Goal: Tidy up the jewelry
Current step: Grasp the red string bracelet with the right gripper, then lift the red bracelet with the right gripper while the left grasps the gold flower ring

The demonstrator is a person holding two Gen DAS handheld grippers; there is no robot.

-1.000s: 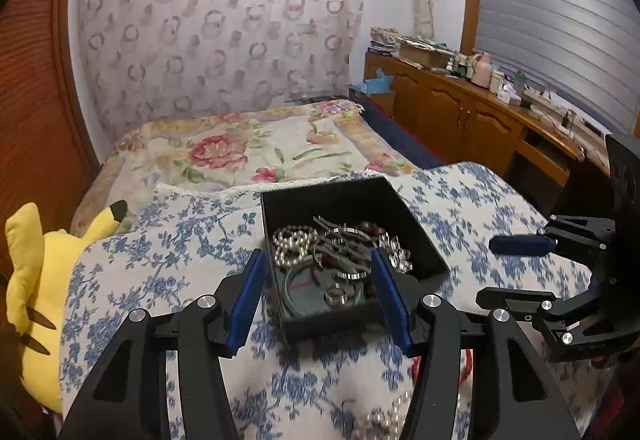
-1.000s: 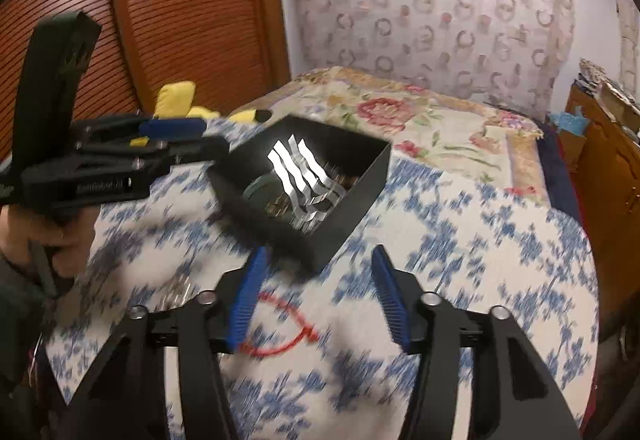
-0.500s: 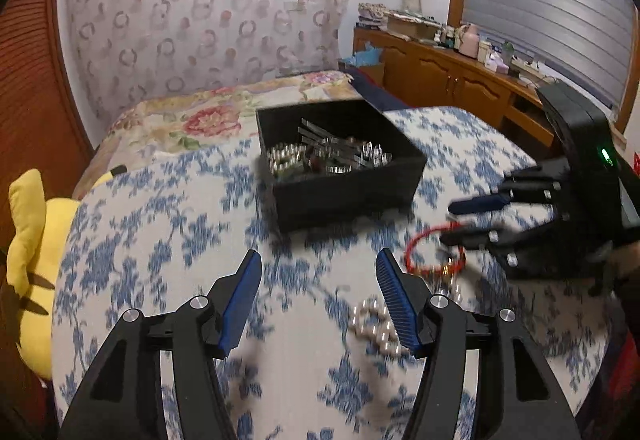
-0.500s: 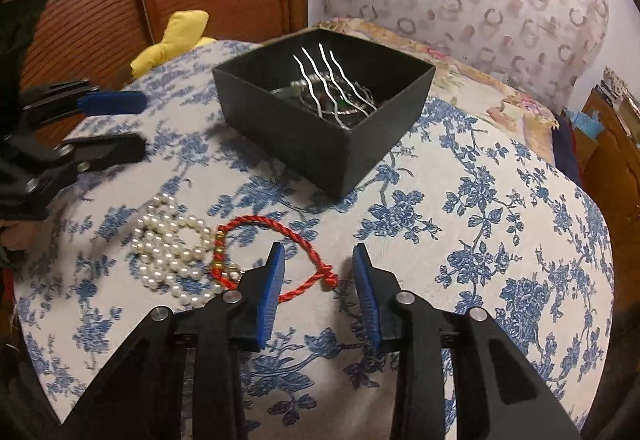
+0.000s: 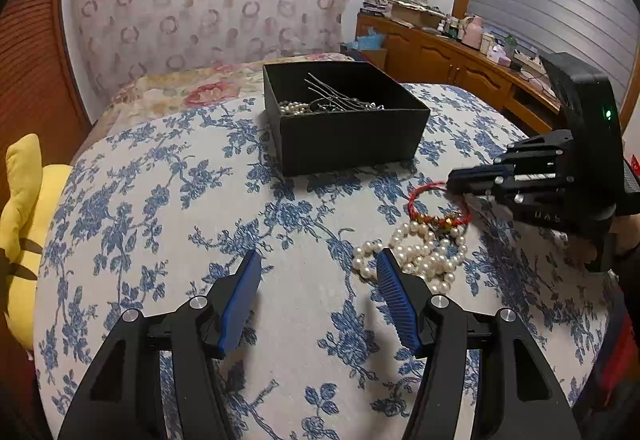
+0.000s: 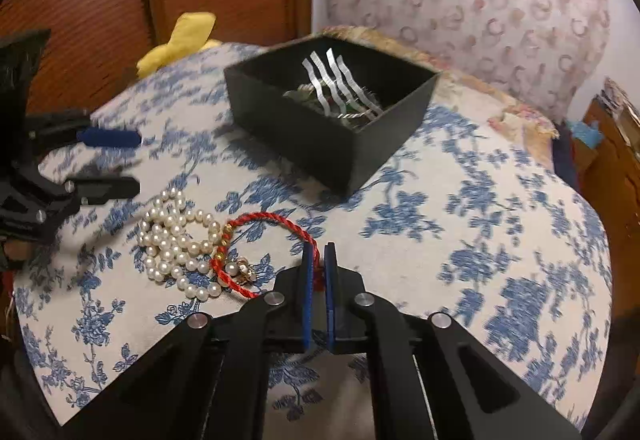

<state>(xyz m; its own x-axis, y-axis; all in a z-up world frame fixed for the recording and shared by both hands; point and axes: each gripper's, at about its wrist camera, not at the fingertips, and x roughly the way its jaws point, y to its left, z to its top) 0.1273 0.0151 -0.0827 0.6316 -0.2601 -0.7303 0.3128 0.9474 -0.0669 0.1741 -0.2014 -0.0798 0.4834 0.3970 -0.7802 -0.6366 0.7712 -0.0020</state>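
Observation:
A black jewelry box (image 5: 344,116) (image 6: 332,116) stands on the blue-flowered cloth, holding pearls and a silver hair comb (image 6: 336,84). A red cord bracelet (image 6: 272,240) (image 5: 436,206) lies in front of it, touching a pearl necklace (image 6: 176,240) (image 5: 416,252). My right gripper (image 6: 319,252) is shut on the red cord bracelet at its near edge; it also shows in the left wrist view (image 5: 456,180). My left gripper (image 5: 318,272) is open and empty, just above the cloth, left of the pearls; it also shows in the right wrist view (image 6: 120,164).
A yellow plush toy (image 5: 20,224) (image 6: 184,36) sits at the table's left edge. A bed with a floral cover (image 5: 192,88) lies beyond the table. A wooden cabinet (image 5: 452,56) with clutter runs along the right wall.
Both grippers have come down toward the cloth. My right gripper has closed on the red cord bracelet. My left gripper has drawn back from the box and stays open.

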